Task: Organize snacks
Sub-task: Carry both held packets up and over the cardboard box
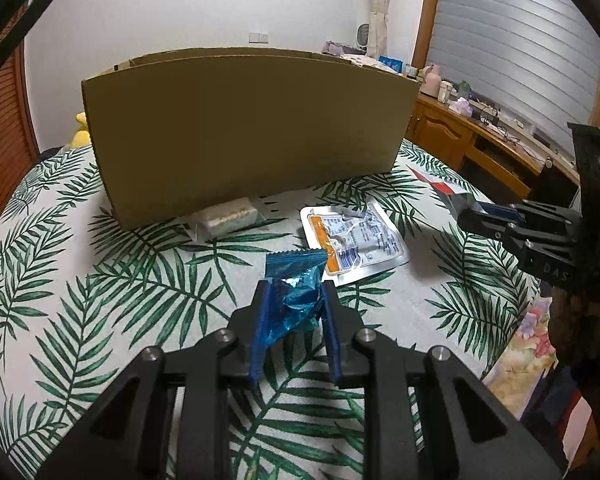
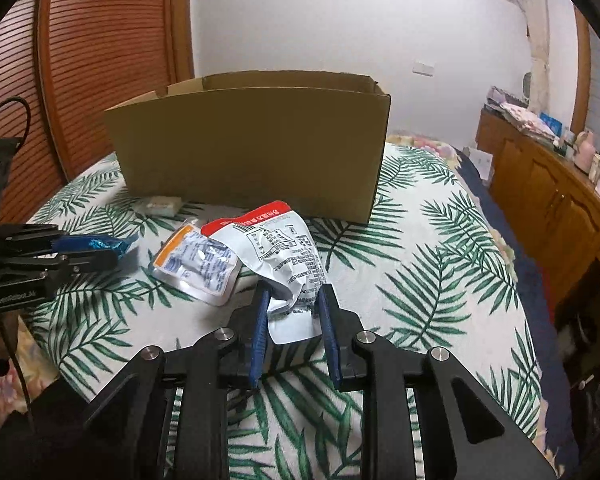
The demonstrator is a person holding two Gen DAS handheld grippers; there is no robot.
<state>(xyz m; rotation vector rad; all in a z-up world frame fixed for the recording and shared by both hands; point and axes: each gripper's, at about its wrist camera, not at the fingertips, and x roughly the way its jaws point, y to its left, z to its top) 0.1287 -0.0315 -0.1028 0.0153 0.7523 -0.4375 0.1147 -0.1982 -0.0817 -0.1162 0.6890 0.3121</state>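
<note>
Snacks mid-sort: left gripper jaws pinched on a blue foil packet, right gripper jaws clamped on a red-and-white pouch, both just above the leaf-print surface. An orange-edged pouch and a pale wrapped bar lie before the cardboard box. Next, likely: carry both over the rim and release.

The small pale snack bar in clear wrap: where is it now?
The clear-wrapped pale snack bar lies on the leaf-print cloth, against the front foot of the brown cardboard box, toward its left end in both views.

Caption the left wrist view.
Left gripper pinches a blue foil snack before the cardboard box.
</note>
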